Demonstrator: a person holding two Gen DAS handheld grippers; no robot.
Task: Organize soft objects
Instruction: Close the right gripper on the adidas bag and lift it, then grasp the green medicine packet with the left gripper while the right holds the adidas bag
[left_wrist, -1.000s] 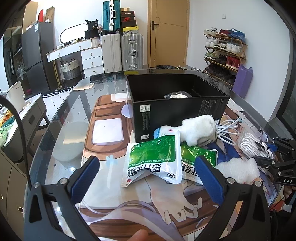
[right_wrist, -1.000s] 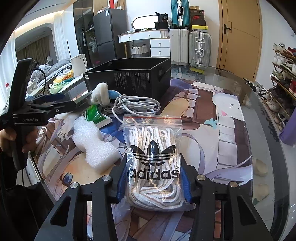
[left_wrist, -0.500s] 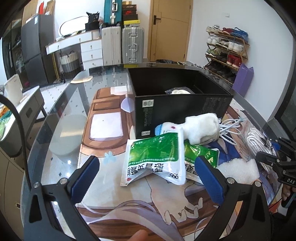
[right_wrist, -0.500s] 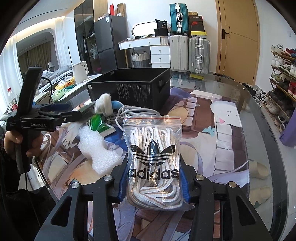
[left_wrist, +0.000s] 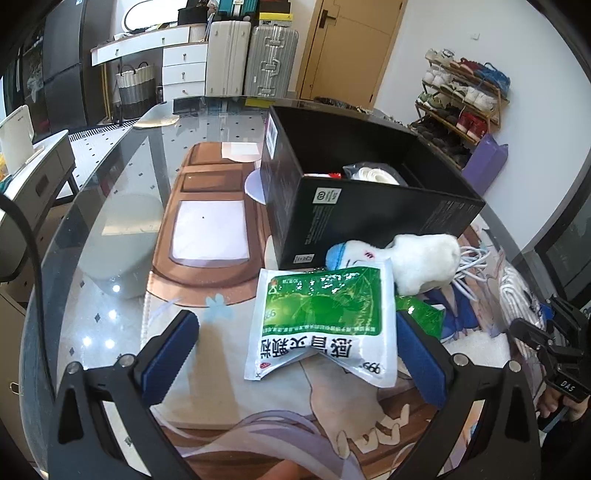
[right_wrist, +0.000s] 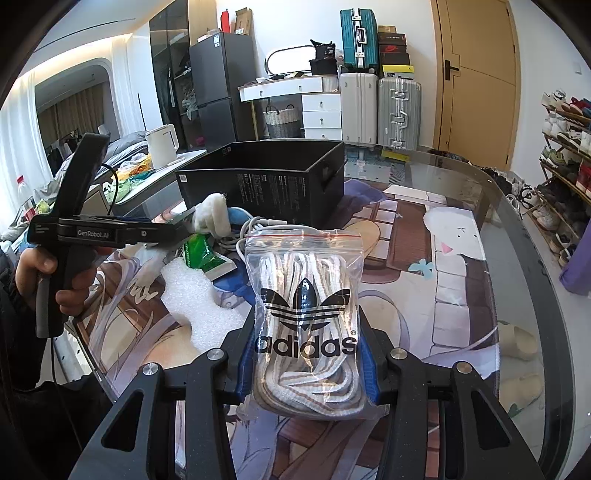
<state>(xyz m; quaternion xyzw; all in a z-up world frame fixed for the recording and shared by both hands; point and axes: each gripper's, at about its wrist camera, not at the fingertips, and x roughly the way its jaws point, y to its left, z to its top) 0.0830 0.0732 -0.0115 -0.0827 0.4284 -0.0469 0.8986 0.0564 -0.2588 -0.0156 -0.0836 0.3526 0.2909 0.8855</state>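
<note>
Right tongs (right_wrist: 306, 363) clamped tight on lace bag (right_wrist: 304, 314), held clear of the mat; left tongs (left_wrist: 295, 354) gaping wide, empty, poised over green sachet (left_wrist: 325, 321) near the desk's middle. Step in hand, by the look of it: carrying the bag to the box (right_wrist: 266, 181). Next calls for lifting over the box's near wall, then letting go inside. Bag: clear zip pouch, black logo, stuffed with white laces, slack and saggy. Plush (left_wrist: 417, 262), foam (right_wrist: 192, 299), cable (right_wrist: 258, 227) left lying by the box.
</note>
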